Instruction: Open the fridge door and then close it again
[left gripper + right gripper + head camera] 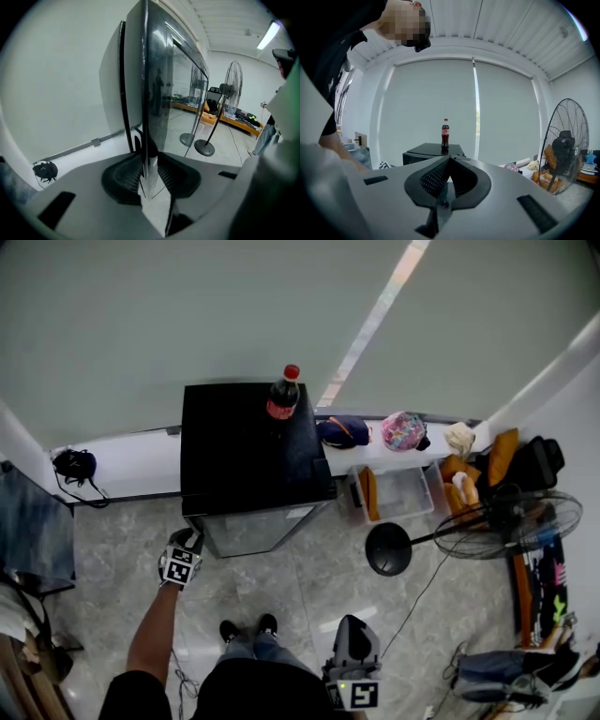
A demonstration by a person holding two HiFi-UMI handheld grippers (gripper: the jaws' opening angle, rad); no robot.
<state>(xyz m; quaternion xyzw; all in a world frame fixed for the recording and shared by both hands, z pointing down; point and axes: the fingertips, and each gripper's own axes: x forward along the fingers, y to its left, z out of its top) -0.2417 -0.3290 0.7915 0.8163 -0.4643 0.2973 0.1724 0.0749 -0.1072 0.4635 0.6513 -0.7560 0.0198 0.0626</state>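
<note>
A small black fridge (248,442) stands against the wall with a cola bottle (283,393) on its top. Its glass door (258,529) faces me. My left gripper (190,540) is at the door's left front corner. In the left gripper view the door's edge (146,93) runs upright between the jaws, and the gripper (149,173) is shut on it with a pad on each side. My right gripper (354,624) hangs back near my body, shut and holding nothing. The right gripper view shows that gripper (449,168) aimed at the fridge (433,151) and the bottle (445,133) from a distance.
A standing fan (516,521) with a round base (388,549) stands right of the fridge, its cable trailing over the floor. A clear bin (398,493) and two caps (343,430) lie by the wall ledge. A black bundle (75,465) sits on the ledge at left.
</note>
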